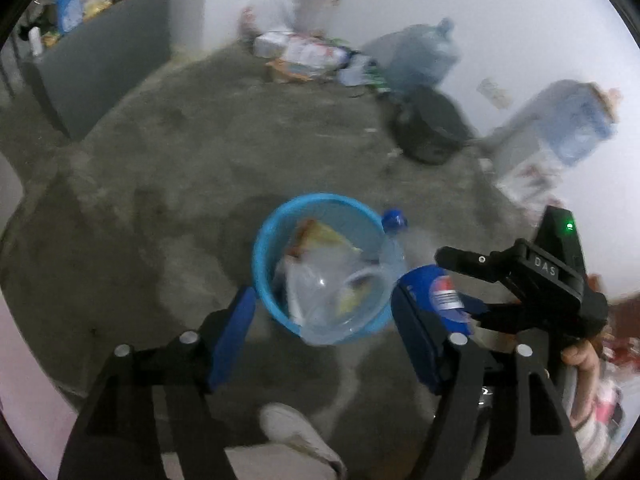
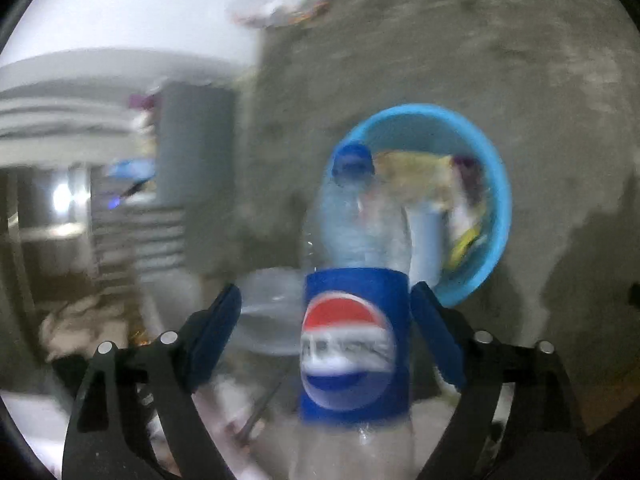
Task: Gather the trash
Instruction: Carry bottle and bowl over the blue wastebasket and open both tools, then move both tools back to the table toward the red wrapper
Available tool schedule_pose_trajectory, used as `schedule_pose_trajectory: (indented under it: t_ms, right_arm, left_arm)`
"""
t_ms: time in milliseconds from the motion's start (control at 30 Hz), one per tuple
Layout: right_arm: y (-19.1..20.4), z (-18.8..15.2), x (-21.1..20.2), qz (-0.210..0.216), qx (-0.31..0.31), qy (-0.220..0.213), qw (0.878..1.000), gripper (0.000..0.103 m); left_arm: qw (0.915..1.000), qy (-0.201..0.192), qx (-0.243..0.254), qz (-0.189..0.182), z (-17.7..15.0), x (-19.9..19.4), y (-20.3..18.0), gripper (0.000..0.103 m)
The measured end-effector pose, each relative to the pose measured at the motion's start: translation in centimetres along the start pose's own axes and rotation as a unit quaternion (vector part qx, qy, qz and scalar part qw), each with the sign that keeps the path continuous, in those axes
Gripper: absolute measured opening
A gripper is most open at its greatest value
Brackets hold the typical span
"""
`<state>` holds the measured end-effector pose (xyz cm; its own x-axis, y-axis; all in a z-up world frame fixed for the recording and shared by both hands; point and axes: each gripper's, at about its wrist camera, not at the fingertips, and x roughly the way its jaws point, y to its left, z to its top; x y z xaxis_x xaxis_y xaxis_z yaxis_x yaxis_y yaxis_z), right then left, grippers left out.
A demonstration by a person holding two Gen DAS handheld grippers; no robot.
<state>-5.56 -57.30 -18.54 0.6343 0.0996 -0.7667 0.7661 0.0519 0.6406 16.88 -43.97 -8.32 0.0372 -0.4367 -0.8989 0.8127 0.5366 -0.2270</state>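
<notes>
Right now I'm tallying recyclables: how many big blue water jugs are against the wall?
2: one water jug lies beside the litter pile at the far wall, the other water jug farther right. Blur may hide more.

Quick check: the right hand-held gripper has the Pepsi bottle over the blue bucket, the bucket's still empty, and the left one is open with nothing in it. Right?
Not quite: the blue bucket is not empty. The left wrist view shows a clear plastic bag and yellowish wrappers inside it. The rest fits: the Pepsi bottle sits between the fingers of the right hand-held gripper, cap towards the bucket, and the left hand-held gripper is open with nothing in it.
</notes>
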Motion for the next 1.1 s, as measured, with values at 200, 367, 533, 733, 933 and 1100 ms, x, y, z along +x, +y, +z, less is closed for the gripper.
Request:
schedule_pose_trajectory:
  t_ms: [200, 367, 533, 733, 933, 1100]
  right_arm:
    - [-3.1, -1.6, 0.8, -0.044, 0.007, -0.028, 0.999, 0.081]
    - [-2.8, -3.9, -1.7, -0.069, -0.036, -0.072, 0.994, 0.081]
    - [-0.2, -5.9, -4.4, -0.1, -0.105, -0.114, 0.983, 0.081]
    - [4.7, -8.8, -6.1, -0.145, -0.192, -0.166, 0.956, 0.081]
    - [10.7, -12.8, -8.0, -0.128, -0.31, -0.2, 0.921, 0.084]
    - [15.4, -16.4, -8.4, -0.042, -0.386, -0.177, 0.905, 0.084]
  left_arm:
    - [0.9981, 0.014, -0.061, 0.006, -2.6, 1.2, 1.6, 0.076]
    - [0.9983, -0.04, -0.036, 0.024, -4.0, -2.0, 2.0, 0.083]
    - [0.9952, -0.086, -0.041, 0.022, -5.0, -5.5, 2.8, 0.086]
    - [0.9858, -0.155, -0.061, 0.02, -7.1, -11.3, 4.2, 0.097]
    - [0.9771, -0.197, -0.079, 0.02, -10.7, -16.8, 6.6, 0.097]
    - [0.9645, -0.238, -0.109, 0.033, -15.1, -21.2, 9.7, 0.097]
